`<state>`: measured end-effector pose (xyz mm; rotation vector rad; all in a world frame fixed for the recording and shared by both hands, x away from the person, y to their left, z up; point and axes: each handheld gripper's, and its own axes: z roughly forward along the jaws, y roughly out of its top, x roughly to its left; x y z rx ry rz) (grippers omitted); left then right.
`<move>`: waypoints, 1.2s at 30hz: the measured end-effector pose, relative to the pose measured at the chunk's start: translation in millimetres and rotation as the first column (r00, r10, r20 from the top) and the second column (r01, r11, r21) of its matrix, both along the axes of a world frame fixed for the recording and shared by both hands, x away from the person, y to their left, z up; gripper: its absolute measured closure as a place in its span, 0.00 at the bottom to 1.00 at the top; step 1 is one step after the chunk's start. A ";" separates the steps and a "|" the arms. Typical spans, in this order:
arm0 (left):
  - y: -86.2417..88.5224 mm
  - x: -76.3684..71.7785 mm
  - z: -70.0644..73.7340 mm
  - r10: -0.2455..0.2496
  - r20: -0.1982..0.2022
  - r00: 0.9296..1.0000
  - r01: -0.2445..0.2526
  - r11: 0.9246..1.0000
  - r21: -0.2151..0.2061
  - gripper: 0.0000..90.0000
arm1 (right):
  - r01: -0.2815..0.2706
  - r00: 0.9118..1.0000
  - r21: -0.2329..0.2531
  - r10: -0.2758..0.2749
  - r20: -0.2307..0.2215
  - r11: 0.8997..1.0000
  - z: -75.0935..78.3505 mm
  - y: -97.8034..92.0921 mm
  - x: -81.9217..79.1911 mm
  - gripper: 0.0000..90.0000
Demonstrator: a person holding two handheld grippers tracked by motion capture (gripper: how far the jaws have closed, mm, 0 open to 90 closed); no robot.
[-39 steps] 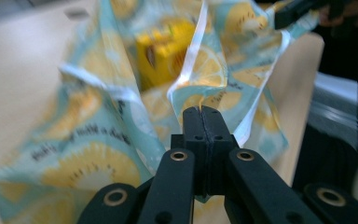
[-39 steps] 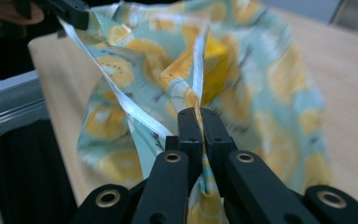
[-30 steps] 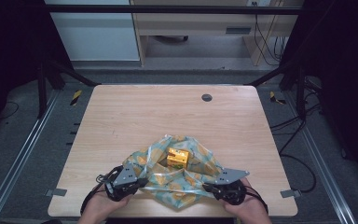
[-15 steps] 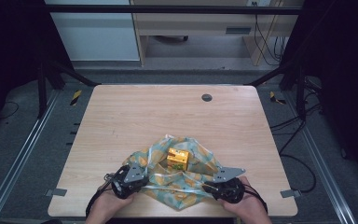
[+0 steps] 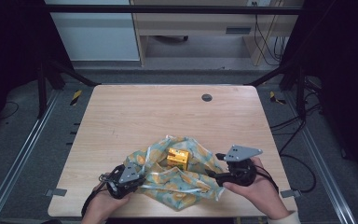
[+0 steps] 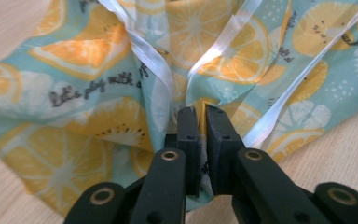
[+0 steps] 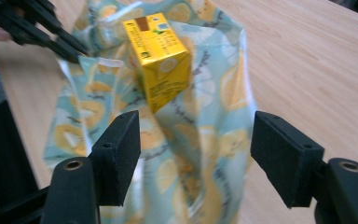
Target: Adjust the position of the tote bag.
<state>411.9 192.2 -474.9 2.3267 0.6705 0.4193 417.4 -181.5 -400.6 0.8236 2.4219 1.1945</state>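
Note:
A teal cloth printed with orange slices [image 5: 182, 179] lies crumpled at the table's near edge. A small yellow carton [image 5: 177, 158] sits on it, tilted. My left gripper [image 5: 139, 179] is at the cloth's left side, shut on a fold of the cloth [image 6: 200, 109] beside white ribbon trim. My right gripper [image 5: 213, 175] is at the cloth's right edge. Its jaws stand wide open [image 7: 196, 128] over the cloth [image 7: 200, 154], with the carton [image 7: 161, 56] just beyond them. The left gripper [image 7: 72, 49] appears at the top left of the right gripper view.
The wooden table [image 5: 158, 116] has a dark round grommet [image 5: 207, 97] near its far edge. Metal frame rails run along both sides. Cables [image 5: 293, 126] trail on the floor at the right, and a cabinet stands beyond the table.
The right gripper has risen a little and shifted right. The cloth's near edge has bunched up more. The left gripper moved slightly and keeps its hold on the cloth.

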 end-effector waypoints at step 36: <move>-54.2 17.9 34.6 -0.095 0.054 0.994 0.101 0.987 -0.122 0.32 | -0.009 0.996 -0.059 0.004 -0.086 0.998 -29.3 21.0 43.5 0.85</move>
